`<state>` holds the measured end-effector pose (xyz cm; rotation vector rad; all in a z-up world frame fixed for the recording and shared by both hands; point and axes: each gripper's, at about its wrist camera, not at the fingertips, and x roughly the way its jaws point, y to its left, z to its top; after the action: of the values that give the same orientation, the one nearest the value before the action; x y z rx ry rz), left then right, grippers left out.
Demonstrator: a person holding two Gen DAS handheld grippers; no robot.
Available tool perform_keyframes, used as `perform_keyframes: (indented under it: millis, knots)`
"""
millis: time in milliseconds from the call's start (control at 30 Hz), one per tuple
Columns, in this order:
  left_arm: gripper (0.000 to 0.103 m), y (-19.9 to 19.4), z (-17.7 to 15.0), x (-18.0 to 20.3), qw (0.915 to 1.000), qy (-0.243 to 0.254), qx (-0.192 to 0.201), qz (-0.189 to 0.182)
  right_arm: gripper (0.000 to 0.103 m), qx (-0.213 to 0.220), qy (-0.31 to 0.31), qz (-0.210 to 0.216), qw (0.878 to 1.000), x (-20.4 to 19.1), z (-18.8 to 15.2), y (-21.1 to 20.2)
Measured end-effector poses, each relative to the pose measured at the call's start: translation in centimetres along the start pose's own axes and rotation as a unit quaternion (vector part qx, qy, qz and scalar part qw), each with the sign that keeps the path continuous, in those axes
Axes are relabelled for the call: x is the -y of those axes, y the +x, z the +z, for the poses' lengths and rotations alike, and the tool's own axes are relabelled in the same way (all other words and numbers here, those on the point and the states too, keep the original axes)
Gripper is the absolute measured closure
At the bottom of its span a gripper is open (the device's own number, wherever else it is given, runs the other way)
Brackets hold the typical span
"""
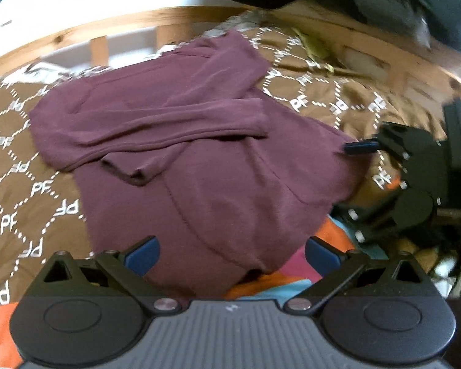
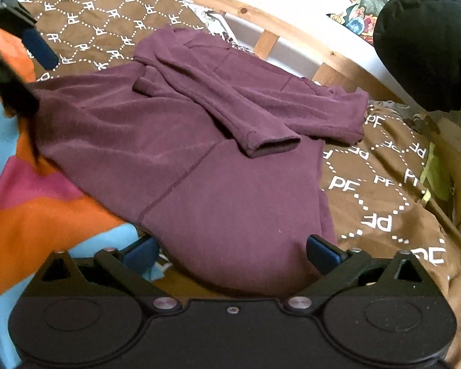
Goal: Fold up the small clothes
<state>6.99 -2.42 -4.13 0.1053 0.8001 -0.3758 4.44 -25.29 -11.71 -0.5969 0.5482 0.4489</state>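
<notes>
Clothing first: a small plum-purple long-sleeved knit top lies spread on my brown bedspread printed with white "PF" hexagons, both sleeves crossed over its chest, its near hem overhanging a bright orange, pink and blue striped blanket. My left gripper stands wide open with the hem between its blue pads, not pinched. My right gripper is likewise open, straddling the hem's other corner. Beyond, I see a pale wooden bed rail.
</notes>
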Motion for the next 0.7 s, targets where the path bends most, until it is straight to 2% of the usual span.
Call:
perform_keyframes:
  millis: [67, 100, 167, 233, 333, 533, 700]
  knots:
    - [0.001, 0.3, -0.1, 0.9, 0.9998, 0.021, -0.006, 0.002, 0.039, 0.005, 0.022, 0.024, 0.999, 0.3, 0.3, 0.0]
    - [0.001, 0.5, -0.2, 1.2, 0.9995, 0.032, -0.009, 0.003, 0.045, 0.004, 0.034, 0.034, 0.999, 0.4, 0.4, 0.0]
    - [0.001, 1.0, -0.3, 1.9, 0.9985, 0.049, -0.018, 0.018, 0.068, 0.006, 0.052, 0.051, 0.997, 0.5, 0.8, 0.1]
    - [0.001, 1.7, -0.4, 2.4, 0.9962, 0.066, -0.030, 0.047, 0.079, 0.009, 0.075, 0.067, 0.995, 0.7, 1.1, 0.0]
    - [0.001, 2.9, -0.5, 2.9, 0.9925, 0.085, -0.049, 0.073, 0.085, 0.020, 0.121, 0.085, 0.989, 1.4, 1.7, -0.2]
    - [0.001, 3.9, -0.4, 3.4, 0.9875, 0.101, -0.057, 0.106, 0.090, 0.031, 0.227, 0.110, 0.967, 4.0, 1.7, -0.2]
    - [0.008, 4.2, 0.3, 2.3, 0.9785, 0.101, -0.053, 0.172, 0.092, 0.039, 0.297, 0.129, 0.945, 5.9, 1.4, -0.2]
